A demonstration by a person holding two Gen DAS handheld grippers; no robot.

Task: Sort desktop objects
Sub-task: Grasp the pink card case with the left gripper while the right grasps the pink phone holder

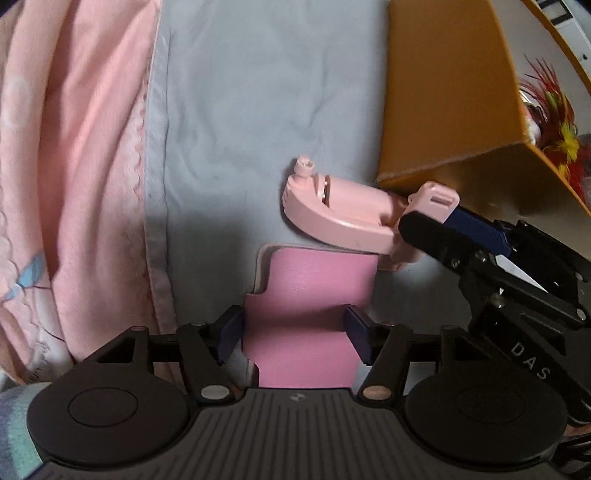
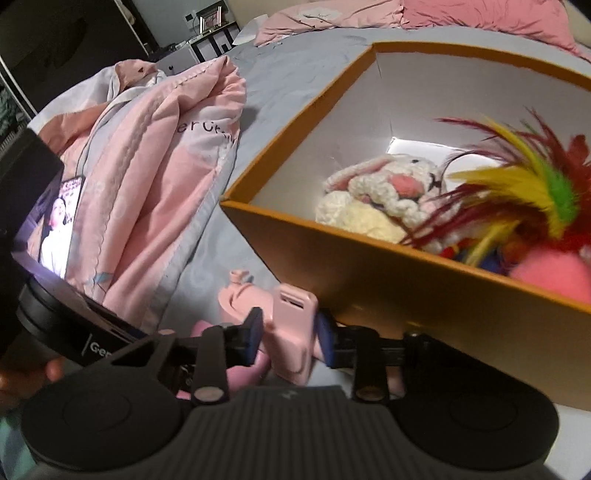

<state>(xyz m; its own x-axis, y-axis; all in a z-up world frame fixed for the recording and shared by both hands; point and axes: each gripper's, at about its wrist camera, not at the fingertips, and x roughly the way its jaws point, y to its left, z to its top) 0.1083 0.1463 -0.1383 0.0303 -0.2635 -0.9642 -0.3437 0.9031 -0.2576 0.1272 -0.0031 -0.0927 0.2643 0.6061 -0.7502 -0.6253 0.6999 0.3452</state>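
Pink plastic handheld fan (image 1: 343, 210), folded, its handle between right gripper (image 2: 289, 334) jaws.

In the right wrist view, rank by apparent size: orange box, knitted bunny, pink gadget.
1. orange box, by far the largest.
2. knitted bunny inside it.
3. pink gadget, partly hidden by the right gripper; it sits nearer the camera, so bunny versus gadget is unsure.

The wrinkled pale grey-blue bedsheet (image 1: 229, 110) is the landmark. A rumpled pink quilted duvet (image 2: 147, 206) with white trim and some printed lettering is heaped along its left side. Beyond its far edge lie pink pillows (image 2: 480, 18), and past those a dark shelf (image 2: 210, 40) holding what may be a small picture frame.
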